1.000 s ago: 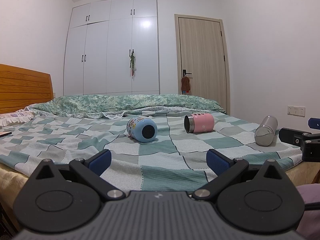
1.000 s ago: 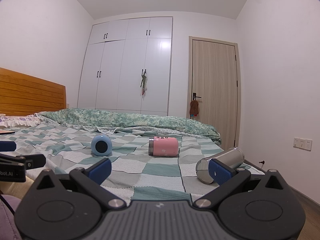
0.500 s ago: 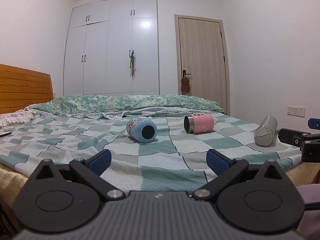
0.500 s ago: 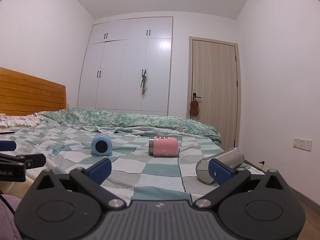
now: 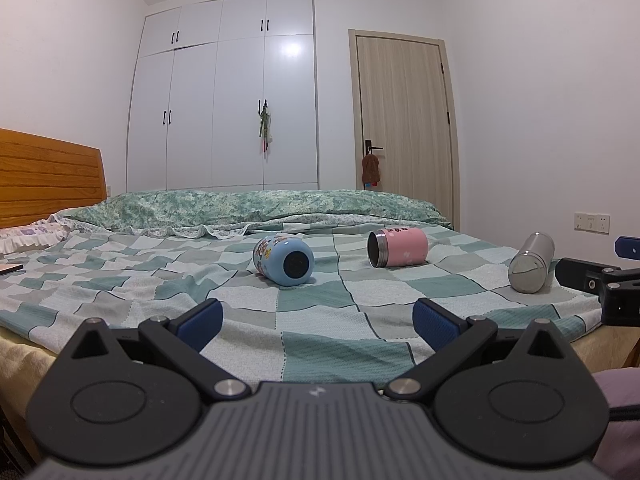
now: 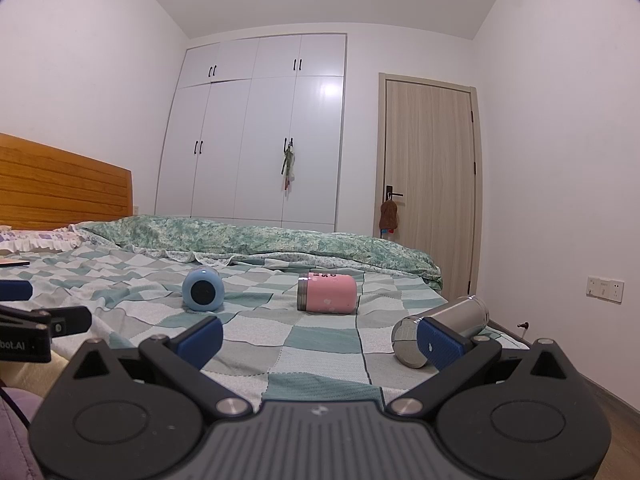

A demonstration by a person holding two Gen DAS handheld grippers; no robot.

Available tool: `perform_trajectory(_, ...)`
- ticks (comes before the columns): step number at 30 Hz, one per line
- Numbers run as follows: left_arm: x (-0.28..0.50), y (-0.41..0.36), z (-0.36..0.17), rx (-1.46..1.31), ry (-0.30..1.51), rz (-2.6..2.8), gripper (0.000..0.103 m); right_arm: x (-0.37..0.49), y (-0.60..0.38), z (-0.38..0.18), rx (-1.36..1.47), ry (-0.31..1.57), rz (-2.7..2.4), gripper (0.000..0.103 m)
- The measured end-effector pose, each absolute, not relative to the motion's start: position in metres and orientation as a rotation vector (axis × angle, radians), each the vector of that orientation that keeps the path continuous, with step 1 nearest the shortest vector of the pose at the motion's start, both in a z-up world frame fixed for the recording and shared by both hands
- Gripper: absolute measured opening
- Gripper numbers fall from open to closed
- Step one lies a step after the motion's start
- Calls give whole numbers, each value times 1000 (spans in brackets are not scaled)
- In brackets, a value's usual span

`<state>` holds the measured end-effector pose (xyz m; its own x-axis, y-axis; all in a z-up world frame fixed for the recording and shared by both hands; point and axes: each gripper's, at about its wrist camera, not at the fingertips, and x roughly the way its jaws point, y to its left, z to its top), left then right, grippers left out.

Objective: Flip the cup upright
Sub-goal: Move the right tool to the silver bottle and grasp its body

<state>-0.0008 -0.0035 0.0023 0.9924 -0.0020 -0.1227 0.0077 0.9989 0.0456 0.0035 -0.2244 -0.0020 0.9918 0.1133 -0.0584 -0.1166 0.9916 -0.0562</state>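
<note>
Three cups lie on their sides on the checked bedspread. A light blue cup (image 5: pixel 285 261) with cartoon prints lies left, base toward me. A pink cup (image 5: pixel 397 247) lies in the middle, open mouth to the left. A steel cup (image 5: pixel 531 257) lies near the right edge. They also show in the right wrist view: blue (image 6: pixel 202 289), pink (image 6: pixel 327 293), steel (image 6: pixel 439 329). My left gripper (image 5: pixel 318 323) is open and empty, short of the cups. My right gripper (image 6: pixel 320 338) is open and empty; its right finger (image 6: pixel 442 343) overlaps the steel cup in view.
The bed (image 5: pixel 120 280) has a wooden headboard (image 5: pixel 48 178) at left and a folded green quilt (image 5: pixel 256 206) at the far side. A white wardrobe (image 5: pixel 224 108) and a wooden door (image 5: pixel 404 120) stand behind. A dark flat object (image 5: pixel 10 268) lies far left.
</note>
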Motion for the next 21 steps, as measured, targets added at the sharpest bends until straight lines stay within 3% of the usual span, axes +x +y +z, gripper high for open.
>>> perform_trajectory(10, 15, -11, 18, 38, 134, -100, 103, 13, -233, 11, -34, 95, 127, 103)
perform_trajectory(21, 109, -60, 52, 95, 158, -265, 103, 116, -303, 65, 40, 349, -4, 103)
